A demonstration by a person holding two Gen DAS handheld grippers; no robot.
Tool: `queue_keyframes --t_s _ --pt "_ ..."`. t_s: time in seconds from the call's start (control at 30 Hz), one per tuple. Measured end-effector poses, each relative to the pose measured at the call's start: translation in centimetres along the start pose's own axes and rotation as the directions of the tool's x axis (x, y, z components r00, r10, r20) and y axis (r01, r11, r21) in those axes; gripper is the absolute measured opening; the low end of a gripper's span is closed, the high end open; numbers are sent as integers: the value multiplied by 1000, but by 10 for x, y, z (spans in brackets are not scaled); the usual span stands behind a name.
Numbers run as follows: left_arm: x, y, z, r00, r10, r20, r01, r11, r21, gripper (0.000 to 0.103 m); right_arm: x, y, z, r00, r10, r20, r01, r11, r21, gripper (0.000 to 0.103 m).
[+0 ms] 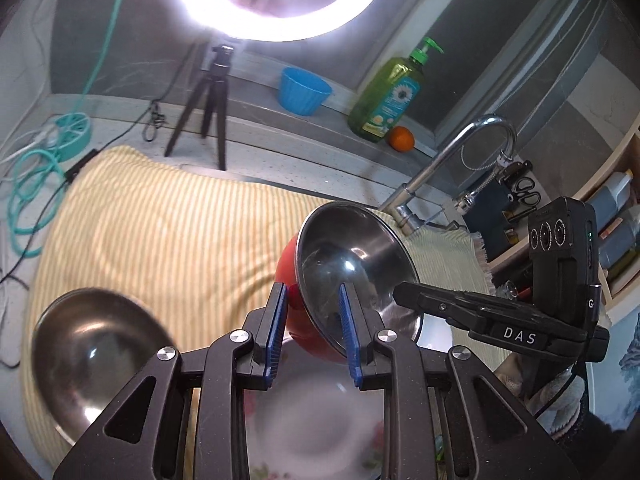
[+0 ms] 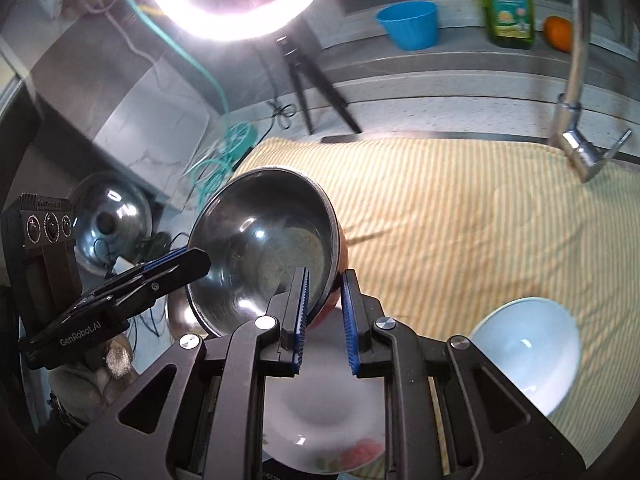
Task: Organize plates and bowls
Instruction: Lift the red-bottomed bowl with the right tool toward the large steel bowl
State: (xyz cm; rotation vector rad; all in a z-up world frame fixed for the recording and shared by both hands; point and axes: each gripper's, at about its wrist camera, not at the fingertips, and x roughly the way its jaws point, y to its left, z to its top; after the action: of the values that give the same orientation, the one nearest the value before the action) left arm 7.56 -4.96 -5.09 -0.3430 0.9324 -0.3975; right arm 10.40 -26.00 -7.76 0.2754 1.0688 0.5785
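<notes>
Left fingers: the left gripper (image 1: 313, 300) is clenched on the rim of the red bowl (image 1: 296, 312), one blue pad outside on the red wall, the other inside on the steel lining.
Right fingers: the right gripper (image 2: 325, 298) is clenched on the opposite rim of the same red bowl (image 2: 256, 248), one pad inside, one outside.
Red bowl: held off the cloth between both grippers, tilted so its shiny inside faces the cameras.
Floral plate: white with flower print, directly beneath the red bowl (image 1: 316, 420), lying on the striped cloth.
Steel bowl: left of the red bowl in the left wrist view (image 1: 96, 356), upright on the cloth, well apart from it.
White bowl: right of the red bowl in the right wrist view (image 2: 528, 348), tilted, on the cloth.
Striped cloth: yellow-and-white, spread under and behind the red bowl (image 1: 168, 220).
Tap: behind the red bowl to the right (image 1: 472, 148), at the cloth's far edge.
Ring light: lit, on a tripod on the desk, far behind the red bowl (image 1: 280, 0).
Ledge behind the red bowl: blue tub (image 1: 304, 90), green soap bottle (image 1: 386, 96), orange (image 1: 401, 138).
</notes>
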Motion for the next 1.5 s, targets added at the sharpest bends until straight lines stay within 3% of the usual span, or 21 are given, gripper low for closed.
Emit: queue_keyframes --t_s 0.4,0.77,1.1,1.5 --pt "-56 52 -31 995 84 56 -77 991 -107 23 36 74 -15 996 58 -74 -67 991 -115 17" --pt "-71 100 -53 986 165 38 -155 969 -192 23 88 127 -22 988 41 -146 -70 976 -204 17" --pt "-60 125 -63 977 214 -21 -214 959 -185 23 125 138 -26 980 -16 -196 -32 971 -238 17" --pt "-50 130 -61 969 239 -57 -245 957 -154 23 142 140 -27 975 -71 -211 9 960 -280 17"
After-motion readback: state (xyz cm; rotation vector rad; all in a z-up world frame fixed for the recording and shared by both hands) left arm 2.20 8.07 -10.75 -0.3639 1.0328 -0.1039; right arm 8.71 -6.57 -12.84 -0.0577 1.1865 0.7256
